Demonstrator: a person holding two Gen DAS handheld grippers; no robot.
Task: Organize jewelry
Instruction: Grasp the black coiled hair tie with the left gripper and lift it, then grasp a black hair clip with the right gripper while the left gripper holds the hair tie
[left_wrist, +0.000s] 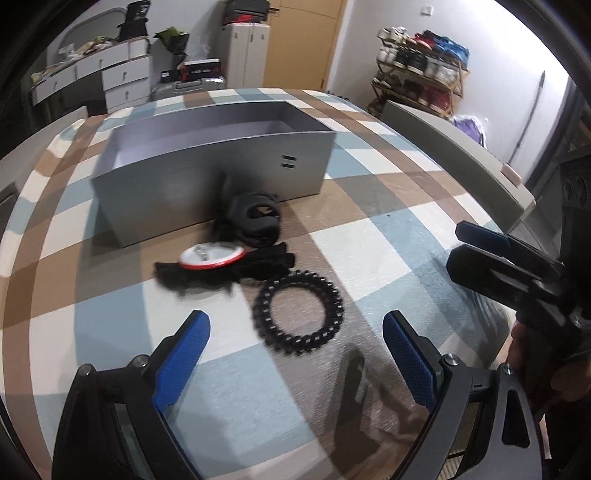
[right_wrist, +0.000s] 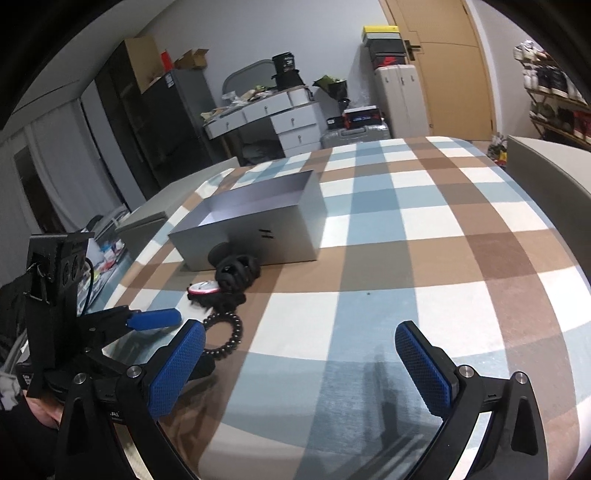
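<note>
1. My left gripper is at the bottom of the left wrist view, its blue pads spread wide apart with nothing between them, hovering over the checked cloth.
2. A gray open-topped box sits on the cloth; I place everything else by it.
3. Just in front of the box, touching its front wall, lies a bundle of black rings.
4. Nearer to me than the rings is a round white disc with a red rim, resting on a dark furry strip.
5. Nearest to me, in front of the box and just beside the strip, a black beaded bracelet lies flat on the cloth, just beyond my left pads.
6. My right gripper, to the right of the box and the jewelry, also has its pads spread wide and empty, over bare cloth.
7. In the right wrist view, the bracelet is partly hidden behind my right gripper's left pad.
</note>
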